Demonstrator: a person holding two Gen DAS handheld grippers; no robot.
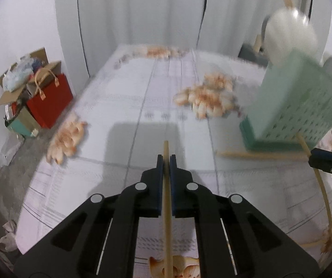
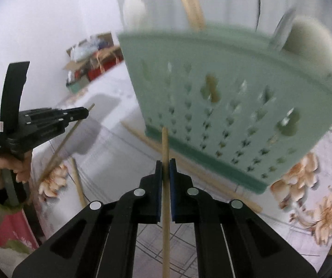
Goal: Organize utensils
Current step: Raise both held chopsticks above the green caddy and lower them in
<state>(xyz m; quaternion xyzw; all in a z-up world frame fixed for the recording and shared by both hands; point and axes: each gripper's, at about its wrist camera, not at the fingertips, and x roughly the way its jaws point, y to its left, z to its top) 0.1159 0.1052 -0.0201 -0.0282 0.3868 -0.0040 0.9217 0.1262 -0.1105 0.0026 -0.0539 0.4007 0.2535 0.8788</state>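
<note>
Chopsticks, one pinched in each tool: left gripper [image 1: 166,159] clamped on a wooden chopstick [image 1: 167,199], right gripper [image 2: 165,165] clamped on a second chopstick [image 2: 165,185], both clear of the floral tablecloth [image 1: 124,106]. Pick-up step seemingly done, with more sticks lying by the green caddy [image 2: 224,106] toward the table's far right corner. Next, probably: carrying over the caddy's open top, tipping upright, releasing inside.

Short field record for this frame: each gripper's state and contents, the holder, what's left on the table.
left gripper: shut on left chopstick
right gripper: shut on right chopstick
holder: green perforated utensil holder, already holding chopsticks and pale spoons
table: floral cloth; one loose chopstick by the holder base
</note>
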